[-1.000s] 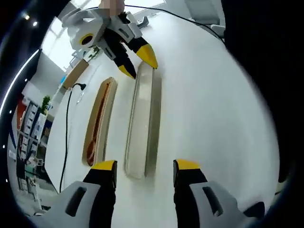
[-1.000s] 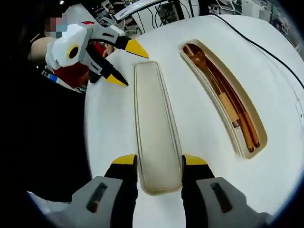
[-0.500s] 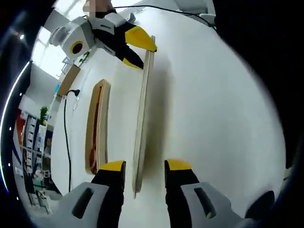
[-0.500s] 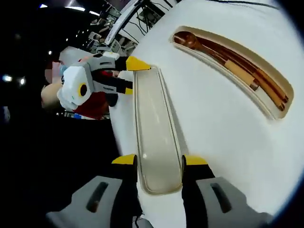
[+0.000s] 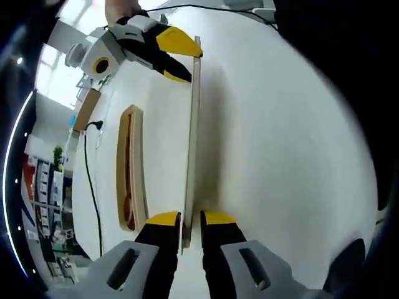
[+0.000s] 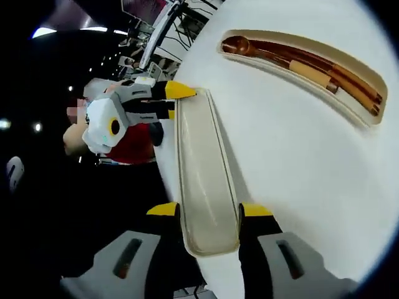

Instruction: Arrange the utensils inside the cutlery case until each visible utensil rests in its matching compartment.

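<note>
Lid (image 6: 206, 180) tipped further on edge since before; you clamped left claw (image 5: 189, 218) and right claw (image 6: 209, 210) on its ends.

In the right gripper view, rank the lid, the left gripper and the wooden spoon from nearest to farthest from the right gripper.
1. Lid: its near end sits between the right gripper's jaws.
2. Left gripper: at the lid's far end, upper left.
3. Wooden spoon: in the open case, upper right; its distance is close to the left gripper's.

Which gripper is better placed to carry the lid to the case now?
Neither alone: the left gripper and right gripper each clamp one end of the lid, beside the open case.
</note>
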